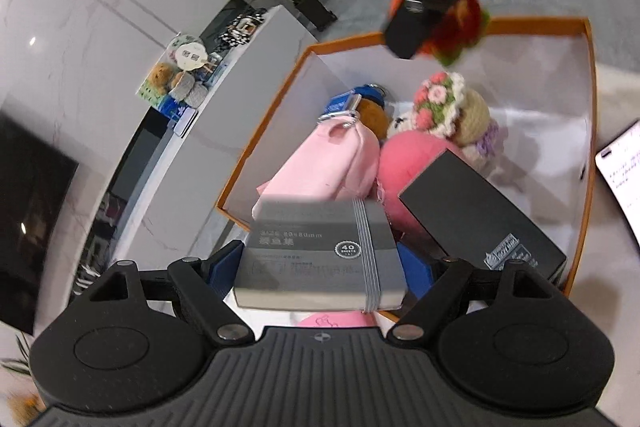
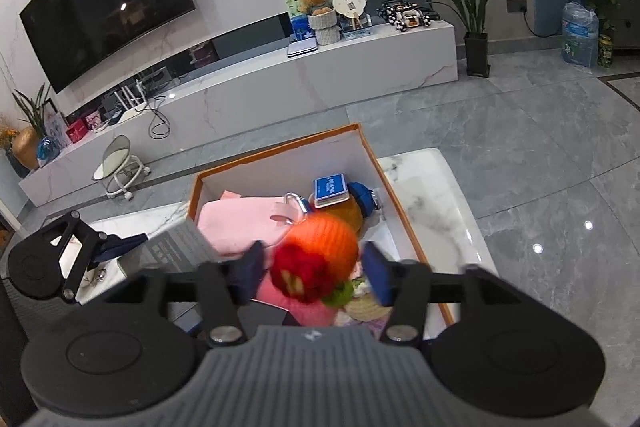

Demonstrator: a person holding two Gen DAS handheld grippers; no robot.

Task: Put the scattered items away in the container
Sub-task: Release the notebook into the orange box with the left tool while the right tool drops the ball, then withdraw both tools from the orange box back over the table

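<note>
The container is an orange-rimmed white box on a marble table. Inside lie a pink pouch, a pink plush, a crochet doll, a black box and a blue card. My left gripper is shut on a grey notebook with an elastic band, held flat over the box's near corner. My right gripper hovers above the box, its blue fingers pressed against a blurred orange and red crochet toy. That toy also shows high in the left wrist view.
The box takes up most of the white marble table. A lit phone screen lies right of the box. Something pink sits under the notebook. Beyond are grey floor tiles, a small stool and a long TV console.
</note>
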